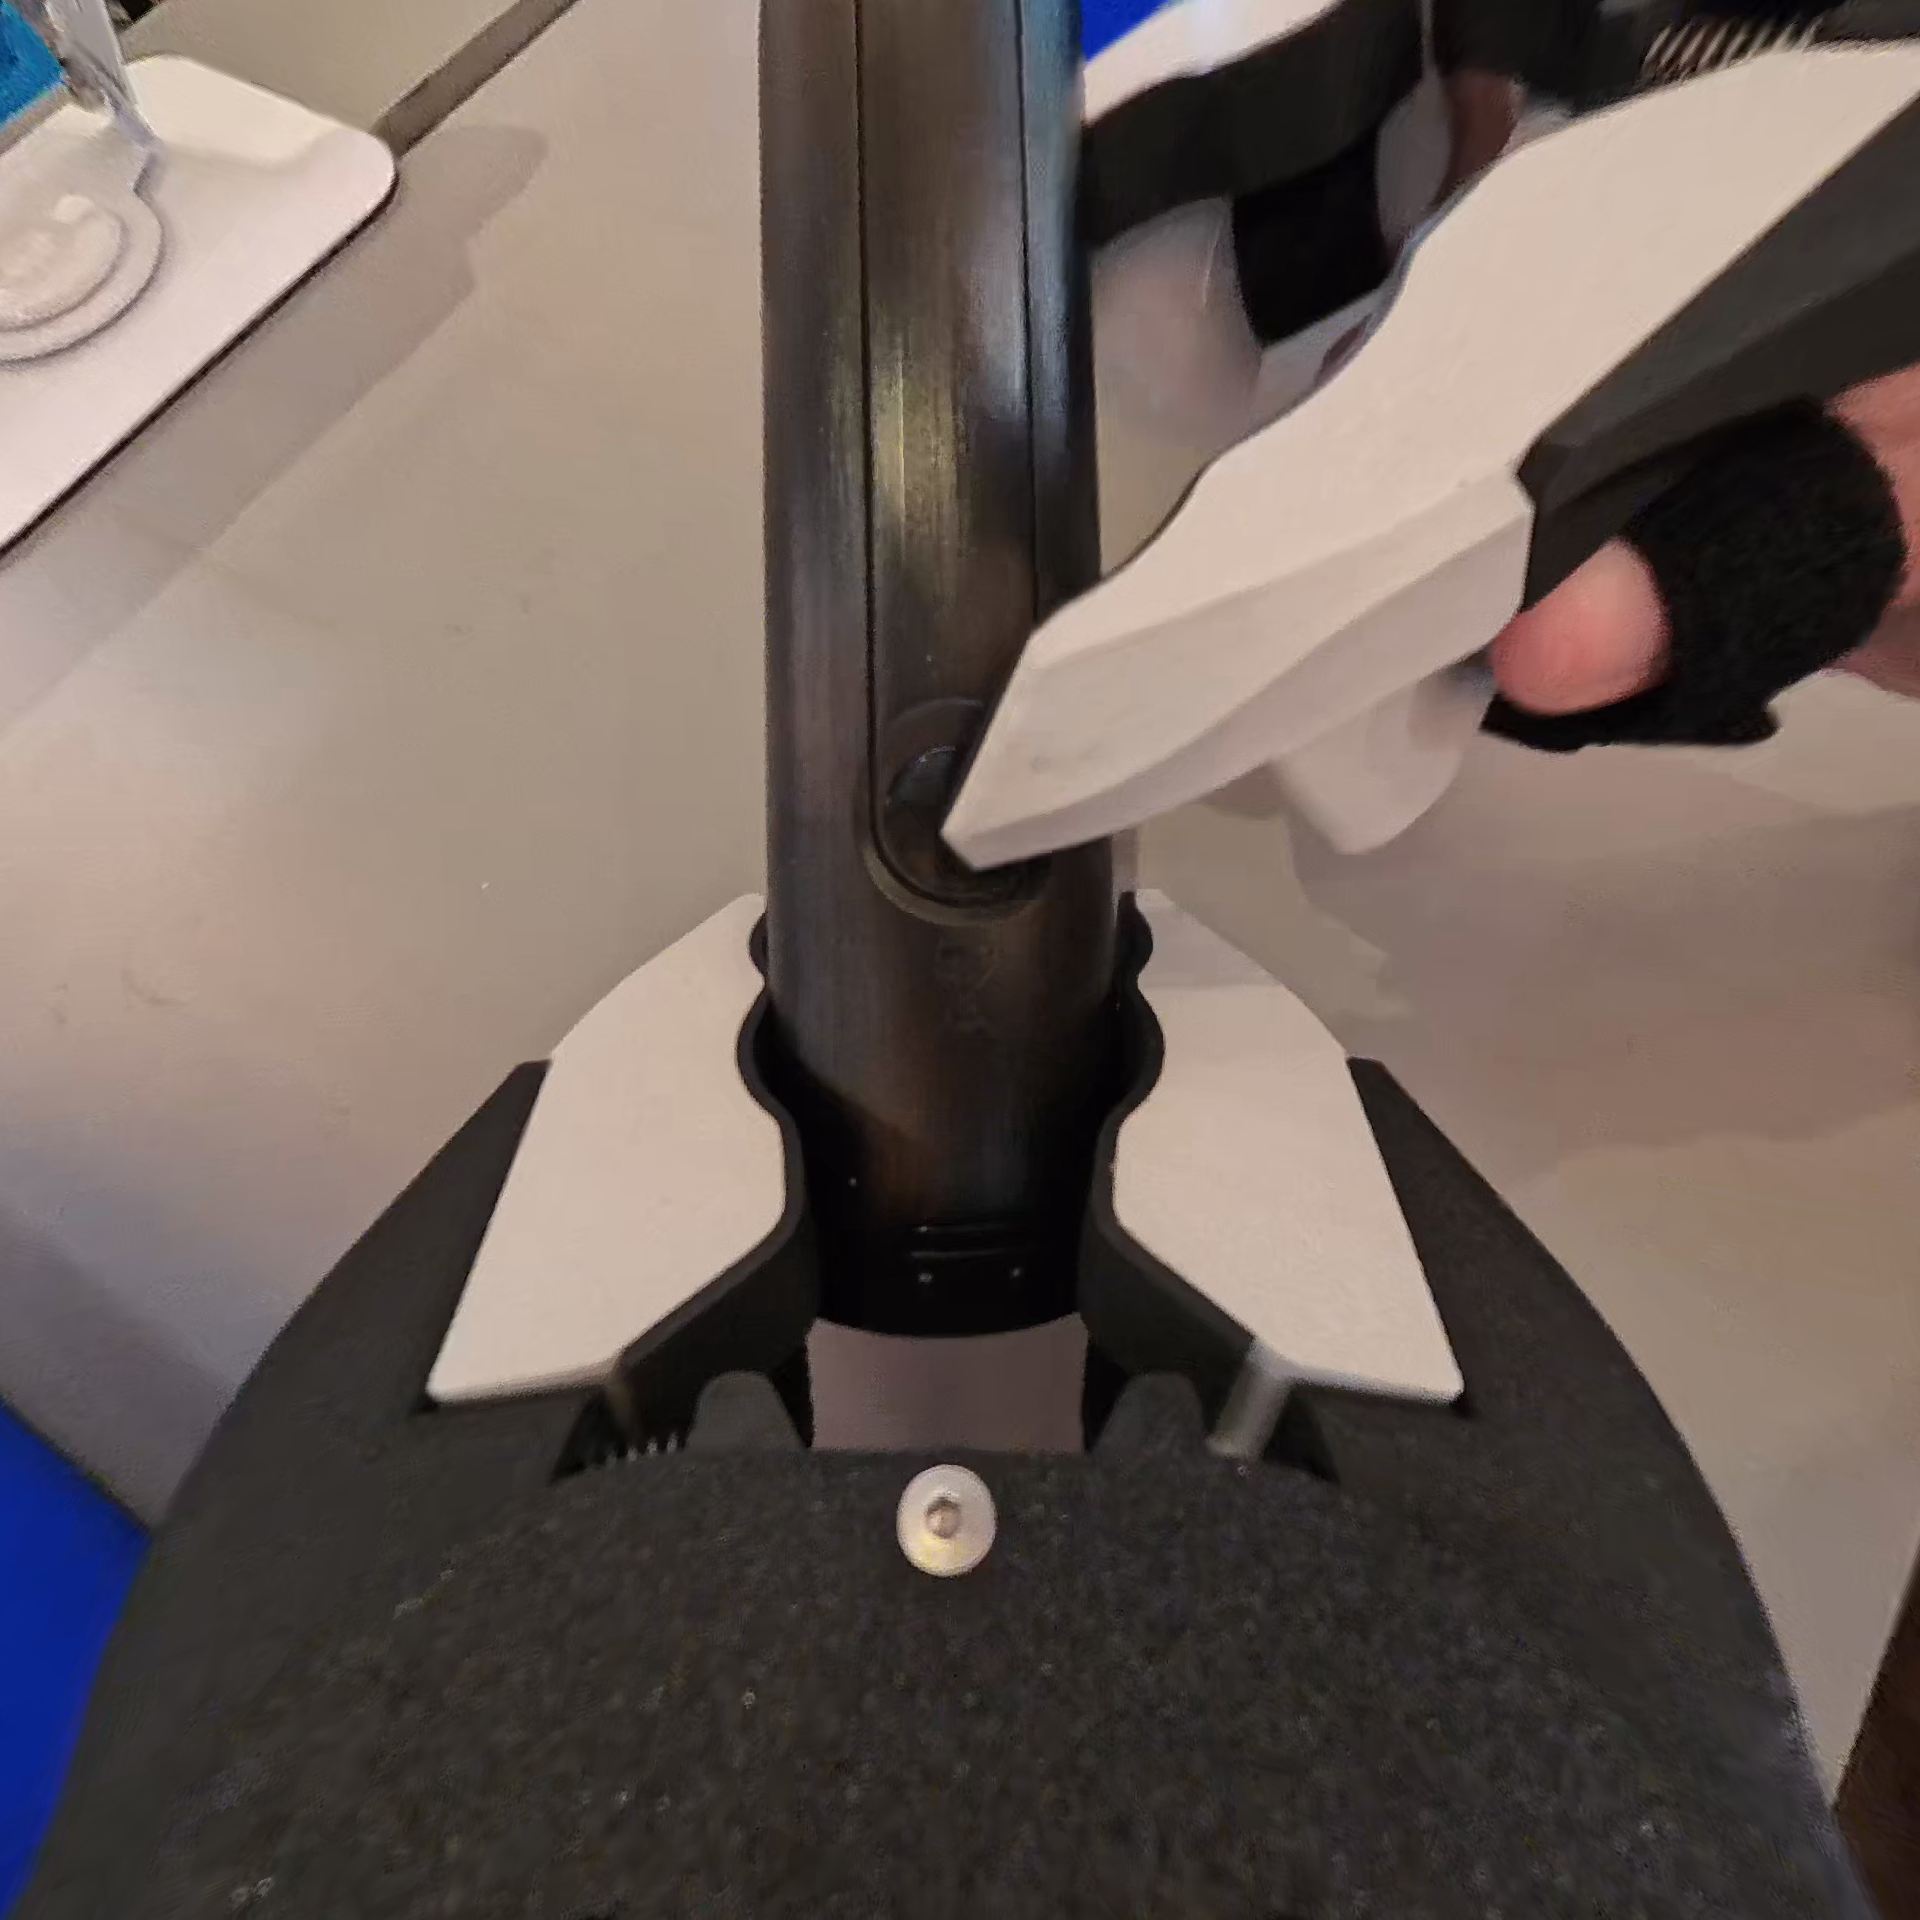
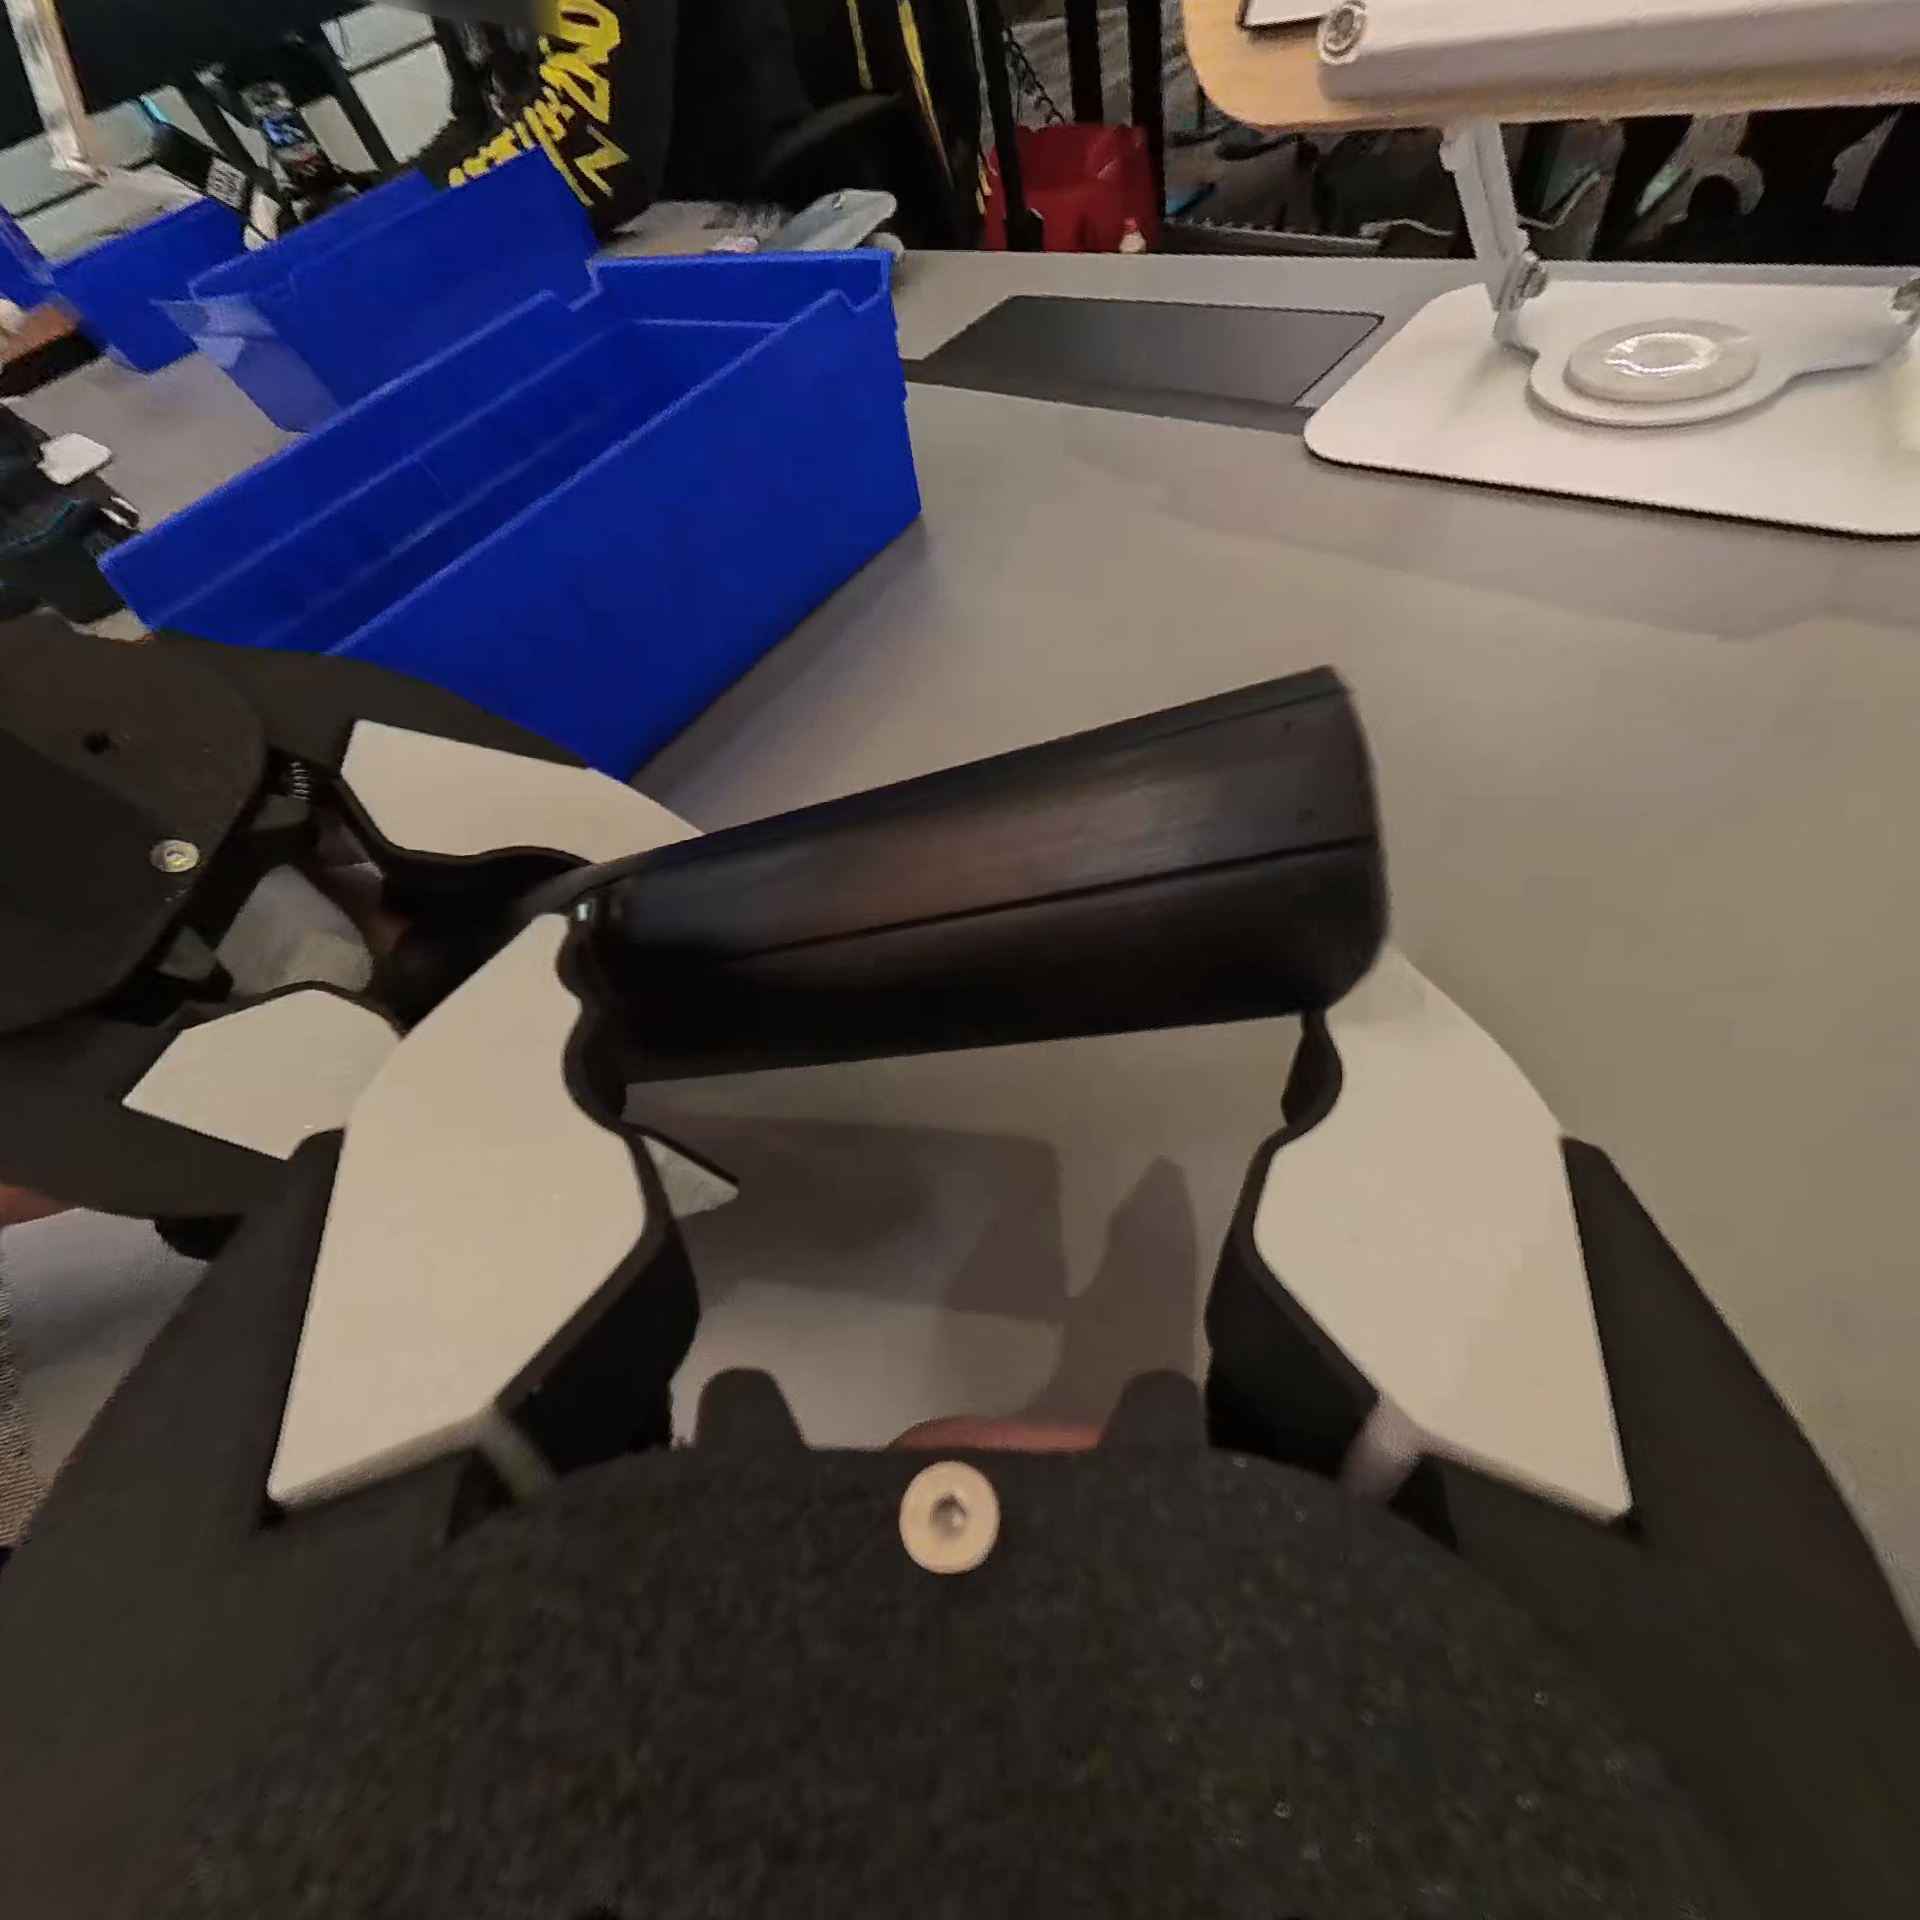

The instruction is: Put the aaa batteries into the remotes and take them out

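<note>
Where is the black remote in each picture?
Left wrist view: the black remote runs up the middle, its near end clamped in the left tool, while the right tool's fingertip touches its round button.
Right wrist view: the black remote lies across the middle, slanting up to the right, above the open right tool.
Shared landmark: the white stand base on the grey table.
</note>
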Tool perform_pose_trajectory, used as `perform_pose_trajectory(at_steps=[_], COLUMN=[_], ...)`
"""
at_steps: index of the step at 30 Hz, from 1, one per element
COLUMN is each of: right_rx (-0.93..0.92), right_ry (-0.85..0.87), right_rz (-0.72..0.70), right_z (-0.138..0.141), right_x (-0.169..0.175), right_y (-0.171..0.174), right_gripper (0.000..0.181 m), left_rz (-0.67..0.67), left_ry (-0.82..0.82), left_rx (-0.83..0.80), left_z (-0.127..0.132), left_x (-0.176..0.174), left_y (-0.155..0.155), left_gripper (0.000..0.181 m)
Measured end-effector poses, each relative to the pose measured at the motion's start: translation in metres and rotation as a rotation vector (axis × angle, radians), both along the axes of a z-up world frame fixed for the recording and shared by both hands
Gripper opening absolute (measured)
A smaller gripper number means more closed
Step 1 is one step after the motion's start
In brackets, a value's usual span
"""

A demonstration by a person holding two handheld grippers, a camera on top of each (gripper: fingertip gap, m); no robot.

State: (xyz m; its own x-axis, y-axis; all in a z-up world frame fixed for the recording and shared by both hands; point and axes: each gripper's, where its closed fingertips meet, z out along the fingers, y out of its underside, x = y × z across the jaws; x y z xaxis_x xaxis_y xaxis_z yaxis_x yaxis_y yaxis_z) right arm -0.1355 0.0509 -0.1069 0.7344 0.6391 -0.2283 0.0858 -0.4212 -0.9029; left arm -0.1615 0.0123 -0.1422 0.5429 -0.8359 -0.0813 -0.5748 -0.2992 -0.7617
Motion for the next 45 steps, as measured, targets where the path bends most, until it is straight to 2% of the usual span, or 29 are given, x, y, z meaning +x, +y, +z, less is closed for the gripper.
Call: perform_pose_trajectory(at_steps=[1, 5, 10, 14, 28, 35, 40, 45], right_rx=[-0.004, -0.048, -0.108, -0.128, -0.207, -0.139, -0.145, -0.162], right_ry=[0.023, 0.121, 0.170, 0.214, 0.297, 0.198, 0.162, 0.237], right_rz=[0.006, 0.037, 0.111, 0.148, 0.172, 0.173, 0.190, 0.192], right_z=[0.001, 0.004, 0.004, 0.009, 0.005, 0.002, 0.002, 0.002], right_x=[-0.003, -0.008, -0.018, -0.022, -0.022, -0.020, -0.023, -0.024], right_y=[-0.001, -0.008, -0.018, -0.022, -0.024, -0.025, -0.028, -0.029], right_gripper=[0.123, 0.094, 0.070, 0.061, 0.057, 0.064, 0.056, 0.052], left_rz=[-0.009, -0.011, -0.013, -0.019, -0.028, -0.009, -0.007, -0.011], left_ry=[-0.011, 0.013, 0.017, 0.004, 0.012, 0.013, 0.020, 0.017], left_rx=[-0.003, 0.005, -0.017, -0.018, -0.026, -0.028, -0.034, -0.025], left_z=[0.001, 0.000, -0.004, 0.000, -0.003, -0.004, -0.007, -0.006], left_x=[0.004, 0.007, 0.006, 0.006, 0.007, 0.005, 0.004, 0.005], left_y=[-0.002, -0.004, -0.005, -0.005, -0.005, -0.004, -0.004, -0.003], left_gripper=[0.060, 0.060, 0.061, 0.061, 0.061, 0.060, 0.061, 0.061])
